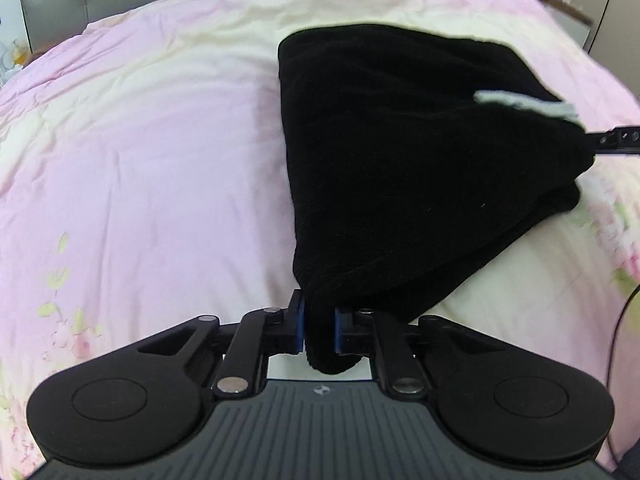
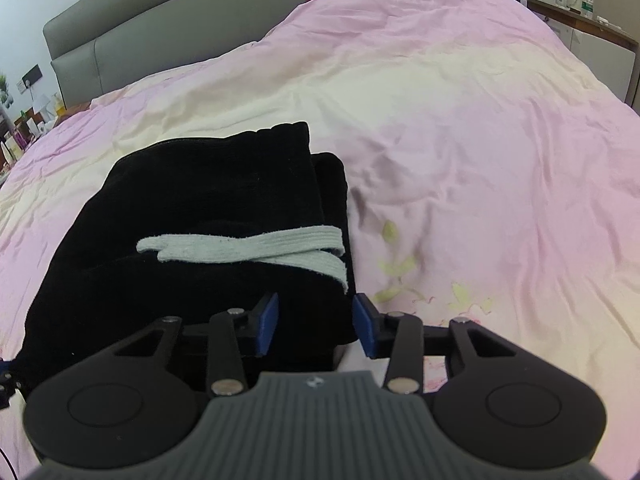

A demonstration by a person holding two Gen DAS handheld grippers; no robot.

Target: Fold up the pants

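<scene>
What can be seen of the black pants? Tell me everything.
The black pants look like soft, ribbed, thick fabric, folded into a stacked bundle with layered edges on the pink and cream bedcover. A pale grey drawstring lies flat across the top. The left gripper is shut on a near corner, lifting it slightly. The right gripper is open, with the opposite corner of the bundle between its pads; contact cannot be told.

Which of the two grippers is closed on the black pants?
The left gripper: its blue pads pinch a corner of the black pants. The right gripper is open, its pads apart around the fabric edge.
</scene>
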